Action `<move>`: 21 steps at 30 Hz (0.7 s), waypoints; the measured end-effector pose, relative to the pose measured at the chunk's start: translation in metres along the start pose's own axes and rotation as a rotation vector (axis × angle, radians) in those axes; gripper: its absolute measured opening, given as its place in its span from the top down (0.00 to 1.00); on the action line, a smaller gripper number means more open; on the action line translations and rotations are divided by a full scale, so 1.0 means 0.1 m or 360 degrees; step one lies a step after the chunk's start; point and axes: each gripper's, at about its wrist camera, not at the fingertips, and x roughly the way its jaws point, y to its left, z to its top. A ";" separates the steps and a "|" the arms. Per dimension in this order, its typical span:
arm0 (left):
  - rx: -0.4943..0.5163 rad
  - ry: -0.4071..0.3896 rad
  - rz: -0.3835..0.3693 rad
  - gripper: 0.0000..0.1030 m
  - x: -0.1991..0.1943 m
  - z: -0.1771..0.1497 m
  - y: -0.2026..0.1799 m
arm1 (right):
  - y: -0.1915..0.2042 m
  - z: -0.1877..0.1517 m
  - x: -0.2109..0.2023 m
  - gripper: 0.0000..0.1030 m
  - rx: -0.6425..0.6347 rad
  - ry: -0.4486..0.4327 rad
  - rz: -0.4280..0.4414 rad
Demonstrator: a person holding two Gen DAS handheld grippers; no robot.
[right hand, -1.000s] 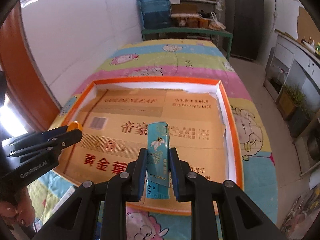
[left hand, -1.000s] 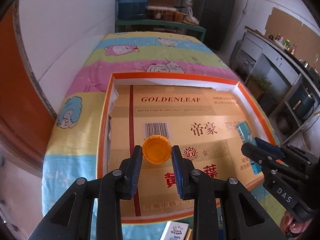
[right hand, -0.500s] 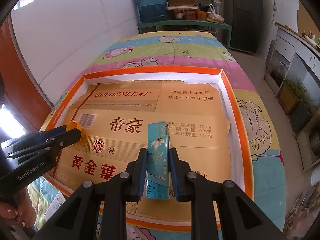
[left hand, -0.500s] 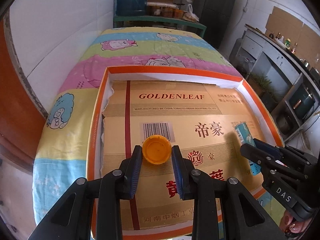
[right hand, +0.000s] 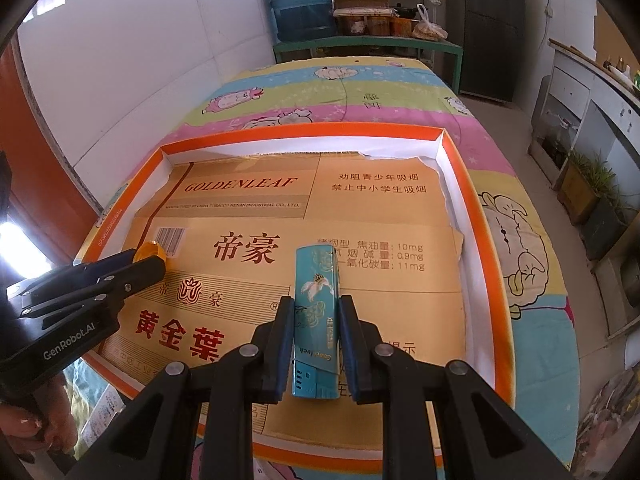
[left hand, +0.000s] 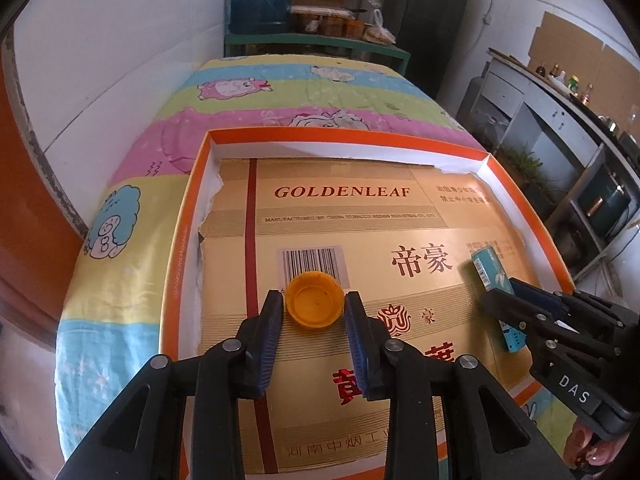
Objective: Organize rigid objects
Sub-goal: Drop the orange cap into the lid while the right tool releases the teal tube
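The left gripper is opening its black jaws, and the round orange bottle cap is sitting between the blue ridged pads. The cap is smooth plastic, shaped like a tiny bowl with its hollow side facing up. A thin gap is showing on the right side, so the pads are letting go of it. The cap is lying just below the striped barcode printed on the shiny gold cardboard sheet.

The right gripper is squeezing a teal lighter tightly between its two blue pads. The lighter is a long, flat, glossy block with a white bird painted on it, and its far end is pointing away over the cardboard.

The gold cardboard is flat with torn, ragged edges, and it is lying inside a wide, shallow tray with orange rims and white paper walls. Both things are inside this tray, the cap toward the left and the lighter toward the right.

The tray is resting on a soft, puffy quilt with pink, yellow, green and blue stripes and cartoon sheep. A big blue water jug is standing at the back.
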 end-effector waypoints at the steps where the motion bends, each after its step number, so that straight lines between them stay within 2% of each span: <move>1: 0.0010 -0.0006 0.0000 0.68 0.00 -0.01 0.00 | 0.00 0.00 0.00 0.78 -0.0001 0.0000 -0.0003; 8: 0.0059 0.0003 -0.0005 0.64 0.00 -0.02 -0.03 | 0.02 0.00 -0.01 0.78 -0.0002 -0.0001 -0.0023; 15: 0.0094 -0.0015 0.0019 0.56 -0.01 -0.05 -0.10 | 0.02 -0.02 -0.03 0.78 -0.0008 0.0009 -0.0038; 21: 0.0024 -0.0051 -0.0043 0.56 -0.09 -0.06 -0.03 | 0.00 -0.05 -0.10 0.78 0.0003 -0.0010 -0.0043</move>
